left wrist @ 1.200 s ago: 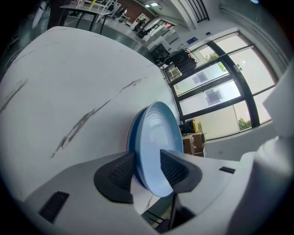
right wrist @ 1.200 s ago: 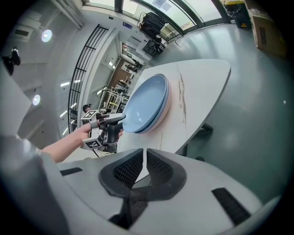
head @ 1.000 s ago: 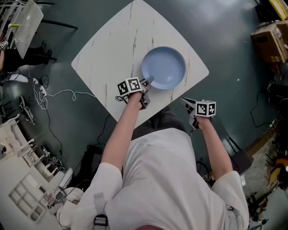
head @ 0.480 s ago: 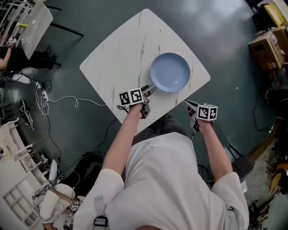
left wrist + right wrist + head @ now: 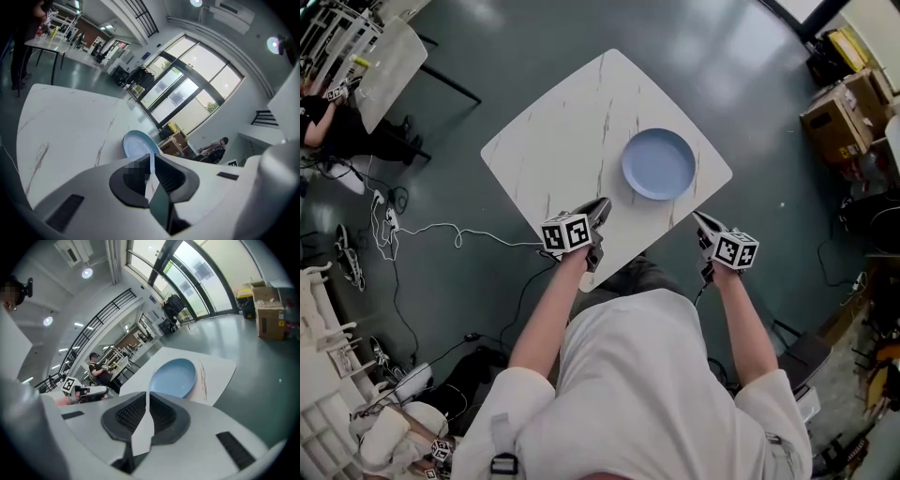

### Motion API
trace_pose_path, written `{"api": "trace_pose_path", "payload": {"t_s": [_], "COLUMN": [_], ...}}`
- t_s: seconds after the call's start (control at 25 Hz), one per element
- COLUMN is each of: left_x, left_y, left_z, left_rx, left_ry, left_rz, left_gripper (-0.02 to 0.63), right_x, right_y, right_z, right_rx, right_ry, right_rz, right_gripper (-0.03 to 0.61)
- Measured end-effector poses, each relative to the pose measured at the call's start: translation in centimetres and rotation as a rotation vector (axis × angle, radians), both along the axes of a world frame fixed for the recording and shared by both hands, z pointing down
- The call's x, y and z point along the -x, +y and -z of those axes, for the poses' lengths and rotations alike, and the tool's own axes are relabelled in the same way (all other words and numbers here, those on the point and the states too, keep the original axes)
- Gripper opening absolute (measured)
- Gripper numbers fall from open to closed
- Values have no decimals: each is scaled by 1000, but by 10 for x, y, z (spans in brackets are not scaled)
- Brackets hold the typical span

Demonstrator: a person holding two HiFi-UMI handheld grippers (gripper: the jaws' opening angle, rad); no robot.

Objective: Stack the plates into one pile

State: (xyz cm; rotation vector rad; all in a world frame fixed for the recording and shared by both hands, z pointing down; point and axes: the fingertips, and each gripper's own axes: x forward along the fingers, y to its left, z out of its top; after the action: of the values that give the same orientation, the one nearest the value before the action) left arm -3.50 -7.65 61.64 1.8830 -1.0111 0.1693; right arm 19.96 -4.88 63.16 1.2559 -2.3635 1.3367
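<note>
A pile of light blue plates [image 5: 659, 164] sits on the right side of the white marbled table [image 5: 562, 131]. My left gripper [image 5: 601, 205] hovers over the table's near edge, left of the plates and apart from them. Its jaws have just been closing and now meet with nothing between them. The left gripper view shows the plates [image 5: 138, 143] beyond the shut left gripper [image 5: 151, 161]. My right gripper [image 5: 702, 221] is shut and empty, just off the table's near right edge. In the right gripper view the plates [image 5: 172, 377] lie past the shut right gripper [image 5: 147, 401].
Cardboard boxes [image 5: 841, 111] stand on the floor at the right. A white cable [image 5: 422, 231] trails over the floor left of the table. Another table [image 5: 391, 58] and a seated person [image 5: 333, 127] are at the upper left. White racks [image 5: 319, 375] lie at the lower left.
My left gripper has drawn back from the plate's rim toward the near edge, and its jaws have closed. The right gripper rose a little. The plates stayed put on the table.
</note>
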Motion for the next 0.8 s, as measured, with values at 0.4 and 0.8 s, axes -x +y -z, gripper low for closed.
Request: {"api": "trace_pose_path", "payload": {"t_s": [0.4, 0.8], "left_x": [46, 66], "left_y": [52, 91], "left_z": [55, 92], "left_rx": [-210, -351], "left_ry": [-126, -131], "left_rz": [-49, -110], "left_gripper": [14, 14], "right_x": [13, 34], "right_y": [39, 86], "right_z": [60, 91], "right_rx": [-185, -276], "right_ry": [191, 289], "right_rz": [-47, -90], "right_gripper": [40, 41]}}
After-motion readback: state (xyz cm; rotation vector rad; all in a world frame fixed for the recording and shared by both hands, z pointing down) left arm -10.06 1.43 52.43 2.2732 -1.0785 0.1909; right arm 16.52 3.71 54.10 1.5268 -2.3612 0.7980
